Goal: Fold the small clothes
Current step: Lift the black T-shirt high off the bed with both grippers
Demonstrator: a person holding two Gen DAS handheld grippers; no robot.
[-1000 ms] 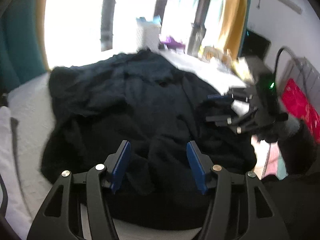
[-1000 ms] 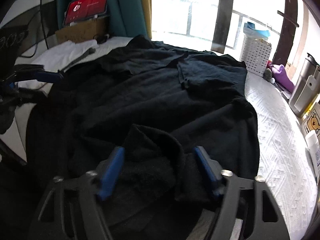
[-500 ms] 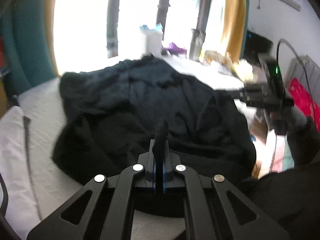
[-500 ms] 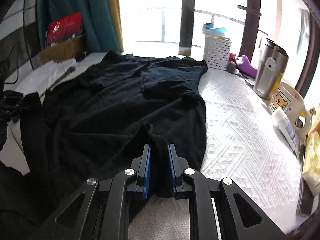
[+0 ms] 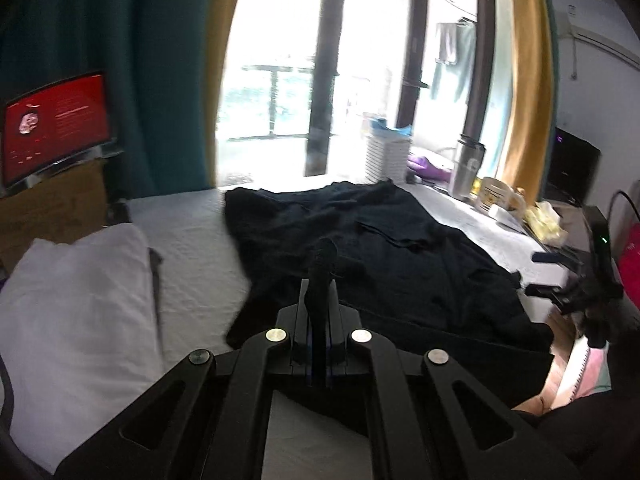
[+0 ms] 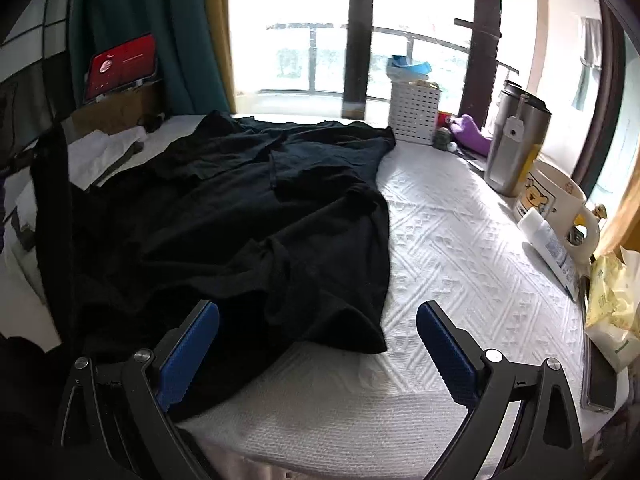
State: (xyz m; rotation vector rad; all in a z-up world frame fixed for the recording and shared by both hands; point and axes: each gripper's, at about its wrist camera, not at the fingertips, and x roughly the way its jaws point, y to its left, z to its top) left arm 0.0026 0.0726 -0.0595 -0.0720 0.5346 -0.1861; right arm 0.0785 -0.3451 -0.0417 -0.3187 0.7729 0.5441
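Observation:
A black garment (image 5: 384,248) lies crumpled on the white textured bed cover (image 6: 460,248); it also shows in the right wrist view (image 6: 248,216). My left gripper (image 5: 319,280) is shut on a fold of the black garment near its front edge and holds the fold lifted. My right gripper (image 6: 318,344) is open and empty, just above the garment's near right corner; it also shows at the right of the left wrist view (image 5: 548,276). At the left of the right wrist view a strip of the black cloth (image 6: 52,216) hangs upward.
A folded white cloth (image 5: 76,296) lies on the bed's left side. Along the window side stand a white basket (image 6: 414,112), a steel tumbler (image 6: 516,140), a mug (image 6: 552,196) and a yellow packet (image 6: 612,296). A red-screen tablet (image 5: 56,120) leans on a cardboard box.
My right gripper has opened and let go of the garment's fold, which now lies on the bed. My left gripper stays shut on the cloth and has lifted and turned left.

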